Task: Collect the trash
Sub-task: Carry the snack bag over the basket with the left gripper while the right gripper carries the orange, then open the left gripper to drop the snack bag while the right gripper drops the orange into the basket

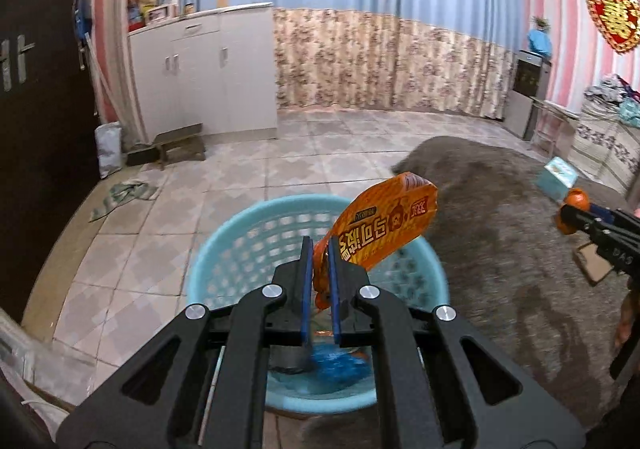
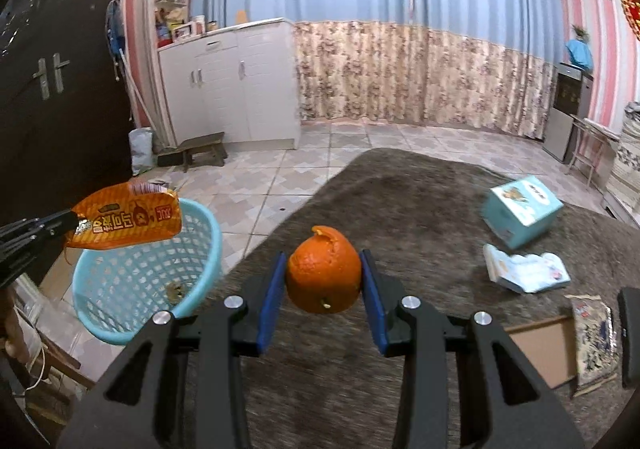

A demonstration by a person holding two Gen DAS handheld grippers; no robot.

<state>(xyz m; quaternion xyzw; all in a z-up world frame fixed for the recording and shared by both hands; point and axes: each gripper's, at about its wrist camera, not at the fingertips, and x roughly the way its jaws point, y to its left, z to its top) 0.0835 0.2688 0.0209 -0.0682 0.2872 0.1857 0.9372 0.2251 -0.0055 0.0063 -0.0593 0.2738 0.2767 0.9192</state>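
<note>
Left wrist: left tool (image 1: 320, 249) pinches wrapper (image 1: 384, 225) over basket (image 1: 224, 249); right tool (image 2: 324, 273) grips peel (image 2: 324, 275), boxes (image 2: 520, 209) beside basket remain.

2 wrist fisheyes look forward and down (close) — both share the basket (image 1: 240, 233) and curtain (image 2: 400, 49).

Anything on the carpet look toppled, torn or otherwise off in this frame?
Yes. The light blue box sits tipped on the grey carpet. Nearer, a white pack lies crumpled, beside a flat cardboard piece and a patterned bag. The orange peel in the right gripper is torn at the top.
</note>
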